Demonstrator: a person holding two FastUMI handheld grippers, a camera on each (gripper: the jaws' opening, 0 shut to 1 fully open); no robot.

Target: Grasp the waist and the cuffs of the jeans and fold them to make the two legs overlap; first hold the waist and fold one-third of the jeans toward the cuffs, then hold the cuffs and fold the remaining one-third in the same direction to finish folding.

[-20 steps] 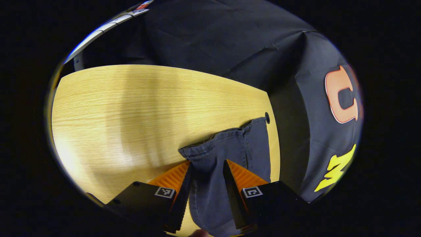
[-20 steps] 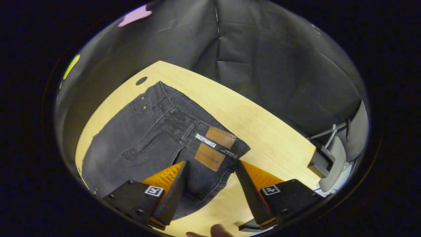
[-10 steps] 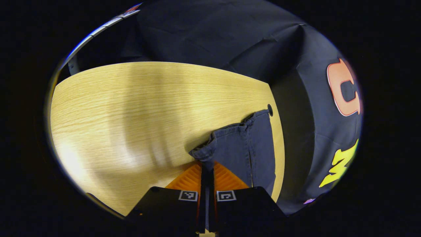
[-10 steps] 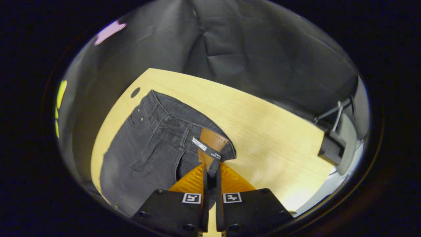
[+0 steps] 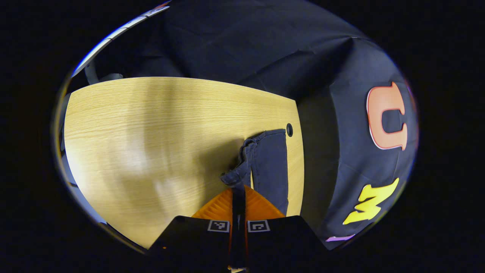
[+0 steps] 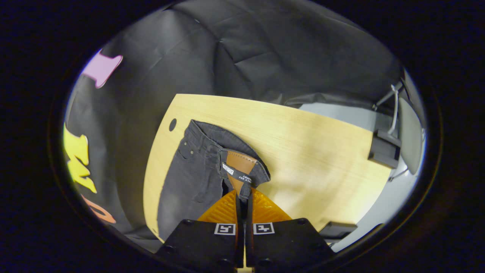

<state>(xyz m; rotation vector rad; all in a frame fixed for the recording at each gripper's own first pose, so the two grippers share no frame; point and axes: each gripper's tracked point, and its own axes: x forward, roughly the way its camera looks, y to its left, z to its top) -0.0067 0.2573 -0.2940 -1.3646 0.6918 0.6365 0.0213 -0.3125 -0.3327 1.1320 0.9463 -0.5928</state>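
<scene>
One pair of dark jeans (image 6: 193, 170) lies on one wooden tabletop (image 6: 314, 151), which has one round cable hole (image 6: 172, 124) near its corner. Two tools are in use, the left tool (image 5: 238, 197) and the right tool (image 6: 243, 201), each with two fingers. The jeans carry one brown leather patch (image 6: 238, 167) at the waist.
</scene>
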